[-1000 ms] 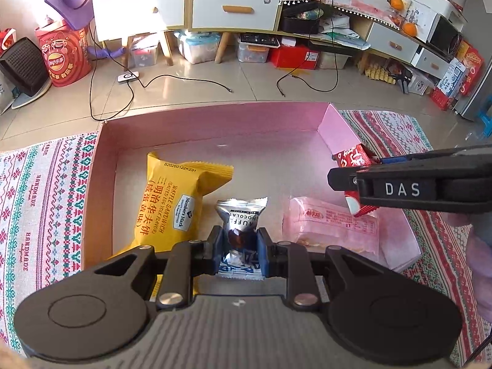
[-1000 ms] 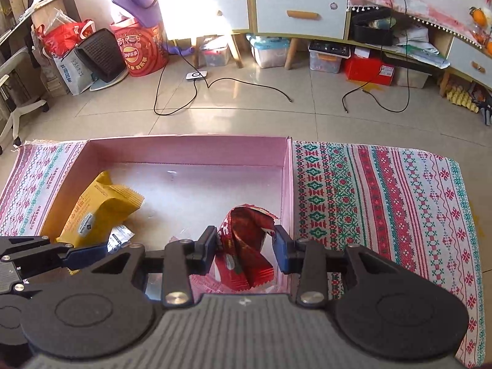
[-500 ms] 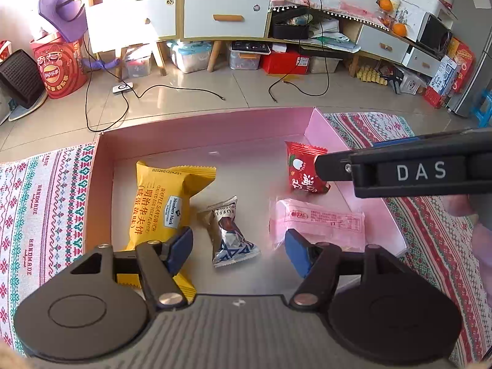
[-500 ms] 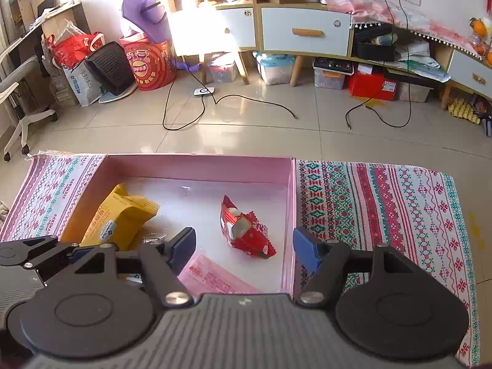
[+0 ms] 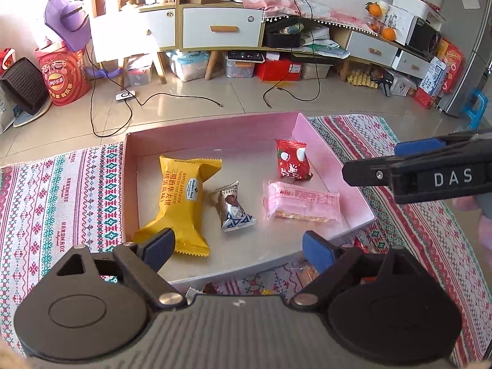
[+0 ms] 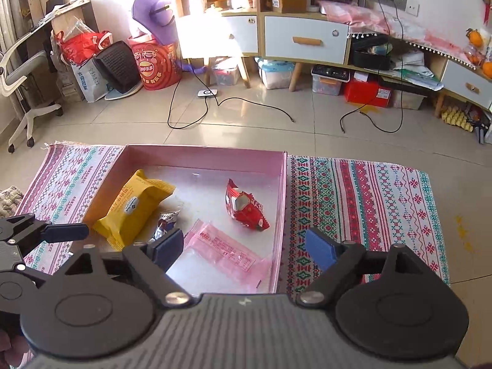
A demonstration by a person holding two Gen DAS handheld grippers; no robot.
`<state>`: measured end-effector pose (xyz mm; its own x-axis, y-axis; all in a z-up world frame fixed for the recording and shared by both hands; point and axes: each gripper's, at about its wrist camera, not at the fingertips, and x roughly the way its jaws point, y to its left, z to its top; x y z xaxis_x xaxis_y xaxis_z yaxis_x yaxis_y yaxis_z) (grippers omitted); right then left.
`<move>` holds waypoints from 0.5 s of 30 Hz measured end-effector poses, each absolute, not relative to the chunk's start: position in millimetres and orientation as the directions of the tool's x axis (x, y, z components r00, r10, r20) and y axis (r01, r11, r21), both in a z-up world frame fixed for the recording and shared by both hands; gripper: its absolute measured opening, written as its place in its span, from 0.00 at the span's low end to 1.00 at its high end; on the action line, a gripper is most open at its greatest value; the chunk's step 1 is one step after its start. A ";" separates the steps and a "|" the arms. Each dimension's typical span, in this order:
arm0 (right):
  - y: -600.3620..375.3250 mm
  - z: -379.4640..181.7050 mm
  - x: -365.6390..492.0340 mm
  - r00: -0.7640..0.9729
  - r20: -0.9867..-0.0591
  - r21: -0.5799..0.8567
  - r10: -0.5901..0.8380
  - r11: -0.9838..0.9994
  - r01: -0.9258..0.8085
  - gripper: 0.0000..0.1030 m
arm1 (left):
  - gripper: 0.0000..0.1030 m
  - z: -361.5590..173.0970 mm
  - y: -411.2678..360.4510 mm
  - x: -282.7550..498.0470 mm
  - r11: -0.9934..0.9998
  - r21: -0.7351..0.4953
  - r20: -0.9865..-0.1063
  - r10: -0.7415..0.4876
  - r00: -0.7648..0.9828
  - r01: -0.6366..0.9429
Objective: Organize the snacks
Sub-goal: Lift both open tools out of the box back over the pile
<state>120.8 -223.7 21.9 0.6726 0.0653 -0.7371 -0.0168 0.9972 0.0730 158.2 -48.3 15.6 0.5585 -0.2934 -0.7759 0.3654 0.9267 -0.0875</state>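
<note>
Jaws of left gripper [image 5: 236, 250] and right gripper [image 6: 244, 249] have just opened wide, empty; silver foil chocolate packet [image 5: 232, 207] and red crinkled snack packet [image 6: 244, 207] now lie released inside shallow pink cardboard box [image 5: 212, 130].

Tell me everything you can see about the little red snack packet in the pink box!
The red snack packet is a small, shiny, crinkly wrapper that looks like foil or plastic, with white pictures and writing and zigzag sealed ends. It looks puffy and unopened. It lies loose on the floor of the pink box, toward the far right corner near the right wall, tipped up slightly. Nothing grips it, and it lies just beyond the pink wafer packet; whether they touch is unclear.
</note>
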 end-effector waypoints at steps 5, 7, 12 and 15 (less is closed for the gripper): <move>-223.7 22.8 102.7 0.659 -0.747 0.105 0.089 0.994 -0.015 0.87 | 0.95 20.8 -42.1 140.7 0.924 -0.076 -0.773 -0.292 0.564 0.374; -224.8 20.8 97.2 0.648 -0.755 0.119 0.099 0.993 -0.014 0.87 | 0.96 21.4 -39.9 135.4 0.924 -0.080 -0.774 -0.294 0.561 0.375; -226.6 15.4 83.4 0.623 -0.773 0.141 0.120 0.990 -0.015 0.88 | 0.97 20.7 -36.2 121.0 0.918 -0.078 -0.777 -0.301 0.553 0.389; -227.6 12.0 72.3 0.614 -0.778 0.156 0.133 0.988 -0.017 0.90 | 0.98 18.9 -33.8 112.3 0.914 -0.074 -0.777 -0.304 0.551 0.400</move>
<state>72.3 -227.6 12.0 0.6138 0.1333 -0.7781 -0.0174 0.9877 0.1555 112.3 -33.9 18.9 0.5511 -0.3043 -0.7770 0.4000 0.9135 -0.0741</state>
